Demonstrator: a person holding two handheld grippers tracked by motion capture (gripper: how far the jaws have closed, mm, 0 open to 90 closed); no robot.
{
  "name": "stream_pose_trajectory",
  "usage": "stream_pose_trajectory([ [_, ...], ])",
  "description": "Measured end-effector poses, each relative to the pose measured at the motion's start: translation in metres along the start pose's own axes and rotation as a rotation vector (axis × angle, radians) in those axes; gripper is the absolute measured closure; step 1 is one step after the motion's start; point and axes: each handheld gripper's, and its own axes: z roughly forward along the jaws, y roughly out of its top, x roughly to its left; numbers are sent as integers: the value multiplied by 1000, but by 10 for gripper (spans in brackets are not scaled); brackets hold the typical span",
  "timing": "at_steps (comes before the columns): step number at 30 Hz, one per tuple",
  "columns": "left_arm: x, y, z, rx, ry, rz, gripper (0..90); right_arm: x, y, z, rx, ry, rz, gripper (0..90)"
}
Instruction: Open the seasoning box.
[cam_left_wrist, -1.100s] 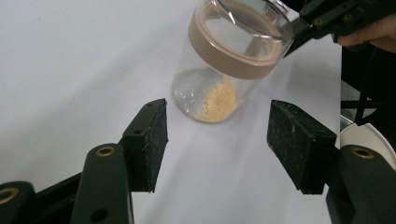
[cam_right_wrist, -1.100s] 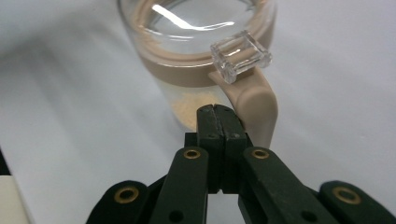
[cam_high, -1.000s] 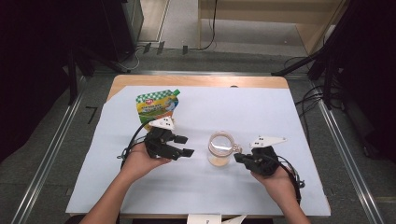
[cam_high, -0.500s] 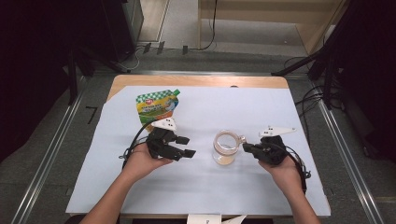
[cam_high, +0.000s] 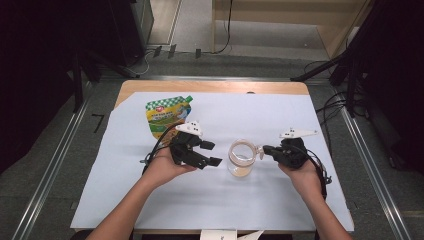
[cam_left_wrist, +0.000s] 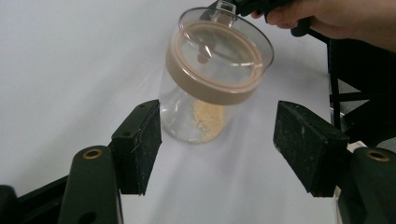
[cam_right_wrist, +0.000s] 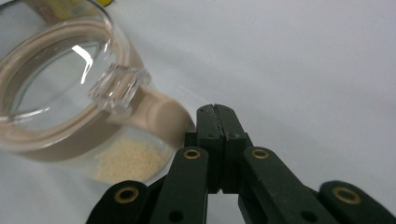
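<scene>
- The left gripper (cam_high: 202, 154) sits left of the clear round plastic jar with a tan sealing lid (cam_high: 241, 158), which stands near the middle of the white paper-covered table (cam_high: 280, 200). Its jaws have just been opening further and now stand wide apart. In the left gripper view the jar (cam_left_wrist: 212, 74) stands ahead of the two black pads (cam_left_wrist: 140, 144), close to the nearer one; contact cannot be told, and nothing is gripped.
- Compared with the picture a second ago, the left gripper has moved rightward, toward the jar. Judgement: it is being set up to brace the jar body.
- The right gripper (cam_high: 263, 149) has shifted to the right over the same second, and its tips now lie just beside the lid's clear tab (cam_high: 258, 150). In the right gripper view its jaws (cam_right_wrist: 217, 116) are fully closed on each other with nothing between them; the tab (cam_right_wrist: 116, 86) lies up and to the left, apart from the tips.
- Judgement: no hold on the lid exists yet, so opening has not started.
- Contents: the jar (cam_right_wrist: 60, 93) holds a small heap of pale yellow granules (cam_right_wrist: 128, 161) on its floor; the rest is empty. The lid is seated.
- A green and yellow spouted refill pouch (cam_high: 167, 114) lies flat at the far left of the table, well apart from the jar; its contents cannot be told.
</scene>
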Motion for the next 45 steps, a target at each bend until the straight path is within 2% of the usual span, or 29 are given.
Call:
stream_pose_trajectory([
  [2,4,6,2,3,-5,-6,320,0,1,6,2,-4,-2,900],
  [4,6,8,3,-9,-16,-18,295,1,1,12,13,-27,-4,900],
  [5,10,11,5,-11,-49,-36,286,0,0,14,17,-28,-3,900],
  [7,11,11,9,-17,-61,-32,285,-1,-2,18,22,-35,-3,900],
  [11,7,10,16,16,-44,-7,250,3,-4,20,19,-68,4,900],
  [16,5,8,23,17,-36,-3,195,2,-5,22,29,-70,19,900],
  [18,4,7,25,17,-18,7,185,3,-6,23,34,-73,24,900],
  [22,4,6,29,5,-21,9,163,5,-7,25,43,-52,30,900],
  [24,3,6,31,11,-18,15,156,14,-6,29,45,-33,9,900],
  [25,1,5,32,10,-32,24,146,18,-5,30,50,-28,-1,900],
  [28,-3,4,33,11,-32,50,143,26,-4,32,51,-22,-26,900],
  [29,-6,3,35,15,-22,76,138,31,-4,33,47,-12,-34,900],
  [30,-6,3,35,15,-22,76,125,31,-4,33,47,-12,-34,900],
  [31,-9,0,38,2,-9,103,117,35,-4,34,45,2,-39,900],
  [33,-12,-4,42,-8,0,117,103,40,-3,36,45,12,-49,900],
  [35,-12,-5,45,-12,8,121,93,43,-3,36,40,18,-51,900],
  [36,-12,-7,47,-18,5,110,92,43,-3,36,42,15,-50,900],
  [38,-12,-7,48,-24,6,116,90,41,-3,35,37,20,-45,900],
  [39,-12,-9,50,-38,13,134,91,42,-3,34,36,19,-47,900],
  [45,-12,-9,52,-43,15,138,94,41,-5,29,37,18,-41,900],
])
